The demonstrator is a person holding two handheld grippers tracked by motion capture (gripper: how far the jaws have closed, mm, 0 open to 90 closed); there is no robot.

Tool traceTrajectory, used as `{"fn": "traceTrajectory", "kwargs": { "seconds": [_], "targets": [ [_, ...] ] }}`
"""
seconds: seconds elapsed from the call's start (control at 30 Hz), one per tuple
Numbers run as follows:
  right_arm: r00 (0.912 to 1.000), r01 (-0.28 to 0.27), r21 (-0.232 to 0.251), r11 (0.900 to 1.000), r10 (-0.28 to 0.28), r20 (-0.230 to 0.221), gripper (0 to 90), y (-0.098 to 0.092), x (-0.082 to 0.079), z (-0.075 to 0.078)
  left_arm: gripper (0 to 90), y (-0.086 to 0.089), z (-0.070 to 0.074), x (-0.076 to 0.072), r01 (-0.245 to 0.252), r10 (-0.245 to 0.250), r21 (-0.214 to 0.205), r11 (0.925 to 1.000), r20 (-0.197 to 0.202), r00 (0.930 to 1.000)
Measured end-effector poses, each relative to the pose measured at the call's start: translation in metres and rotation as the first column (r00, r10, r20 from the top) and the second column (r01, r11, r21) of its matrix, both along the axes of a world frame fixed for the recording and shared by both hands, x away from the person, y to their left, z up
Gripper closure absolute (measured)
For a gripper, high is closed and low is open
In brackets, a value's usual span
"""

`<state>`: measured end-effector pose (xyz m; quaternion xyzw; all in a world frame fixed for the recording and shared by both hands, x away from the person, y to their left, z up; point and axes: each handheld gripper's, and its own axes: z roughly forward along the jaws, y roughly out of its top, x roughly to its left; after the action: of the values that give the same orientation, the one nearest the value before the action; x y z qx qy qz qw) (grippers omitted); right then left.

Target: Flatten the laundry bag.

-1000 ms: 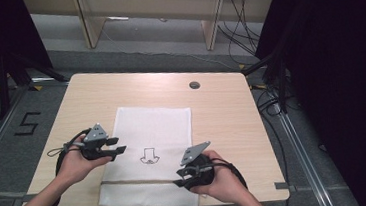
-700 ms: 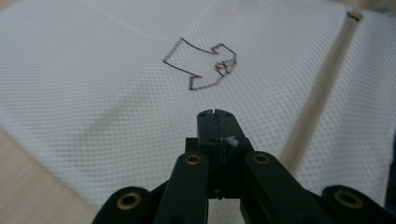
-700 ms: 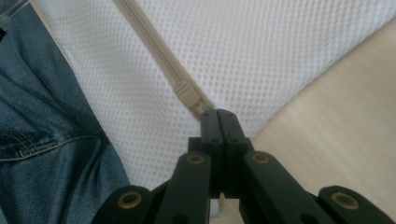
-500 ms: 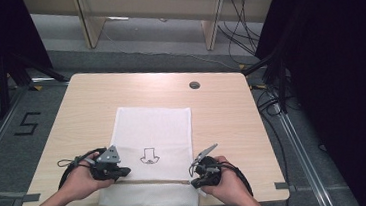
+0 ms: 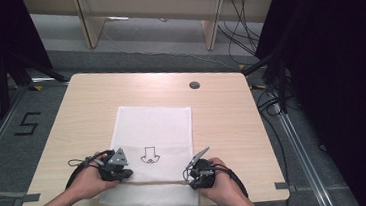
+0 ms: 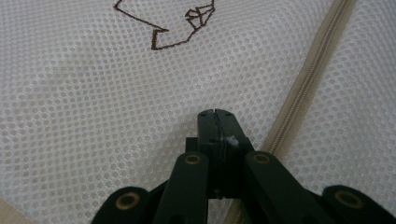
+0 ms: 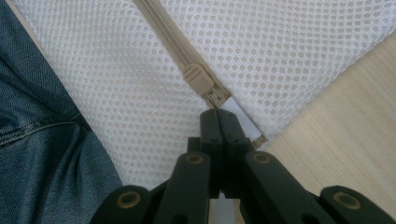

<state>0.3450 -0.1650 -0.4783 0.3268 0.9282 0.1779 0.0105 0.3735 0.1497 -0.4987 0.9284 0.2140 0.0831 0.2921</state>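
Both my grippers pinch the white mesh bag (image 5: 156,130). Left gripper (image 6: 215,114) shut on mesh at 7 o'clock; right gripper (image 7: 218,114) clamps the zipper (image 7: 198,77) end at 5 o'clock.

A black "5" (image 5: 27,124) is marked on the floor (image 5: 1,114).

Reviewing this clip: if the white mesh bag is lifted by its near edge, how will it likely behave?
The mesh bag lies flat and thin, so it will probably drape limply and feel light. Its open weave should give the pads grip. The zipper seam looks like the only stiffer line, so it may fold there.
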Motion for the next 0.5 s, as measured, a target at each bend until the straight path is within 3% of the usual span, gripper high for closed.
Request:
{"fn": "traceTrajectory", "kwargs": {
  "seconds": [0.13, 0.2, 0.27, 0.3, 0.33, 0.37, 0.4, 0.43, 0.5],
  "targets": [
    [0.9998, 0.019, 0.002, 0.9998, -0.019, 0.0, 90.0, -0.0015, 0.0, -0.0006, 89.2, -0.0028, -0.0022, 0.0012, -0.03, 0.03, -0.033, 0.999, -0.002, 0.9995],
    [0.9998, 0.018, -0.001, 0.9998, -0.018, 0.009, 90.0, -0.0028, 0.0014, -0.0005, 89.2, -0.0036, -0.0019, 0.0042, -0.01, 0.01, -0.014, 0.9999, 0.011, 0.9999],
    [0.9995, 0.028, -0.005, 0.9996, -0.028, 0.013, 90.0, -0.004, 0.0027, -0.0006, 89.2, -0.0074, -0.0037, 0.0041, -0.047, 0.048, -0.045, 0.9979, 0.019, 0.9987],
    [0.9996, 0.016, -0.007, 0.9998, -0.016, 0.024, 90.0, -0.0051, 0.0041, -0.0006, 89.2, -0.0072, -0.0028, 0.0053, -0.029, 0.029, -0.031, 0.9991, 0.02, 0.9994],
    [0.9991, 0.042, -0.013, 0.999, -0.042, 0.011, 90.0, -0.0054, 0.003, -0.0004, 89.2, -0.0072, -0.0027, 0.0062, -0.021, 0.022, -0.026, 0.9994, 0.022, 0.9995],
    [0.9991, 0.042, -0.013, 0.999, -0.042, 0.011, 90.0, -0.0054, 0.003, -0.0004, 89.2, -0.0091, -0.0044, 0.0053, -0.047, 0.048, -0.058, 0.9972, 0.02, 0.9986],
    [0.9991, 0.042, -0.015, 0.999, -0.042, 0.011, 90.0, -0.0069, 0.0036, -0.0004, 89.2, -0.0083, -0.0038, 0.0061, -0.033, 0.034, -0.044, 0.9985, 0.024, 0.9991],
    [0.9991, 0.042, -0.015, 0.999, -0.042, 0.011, 90.0, -0.0069, 0.0036, -0.0004, 89.2, -0.0089, -0.0046, 0.0056, -0.041, 0.043, -0.057, 0.9975, 0.025, 0.9988],
    [0.9991, 0.037, -0.015, 0.9992, -0.037, 0.021, 90.0, -0.0087, 0.0048, -0.001, 89.2, -0.0078, -0.0039, 0.0067, -0.013, 0.014, -0.036, 0.9993, 0.038, 0.9992]
  ]
}}
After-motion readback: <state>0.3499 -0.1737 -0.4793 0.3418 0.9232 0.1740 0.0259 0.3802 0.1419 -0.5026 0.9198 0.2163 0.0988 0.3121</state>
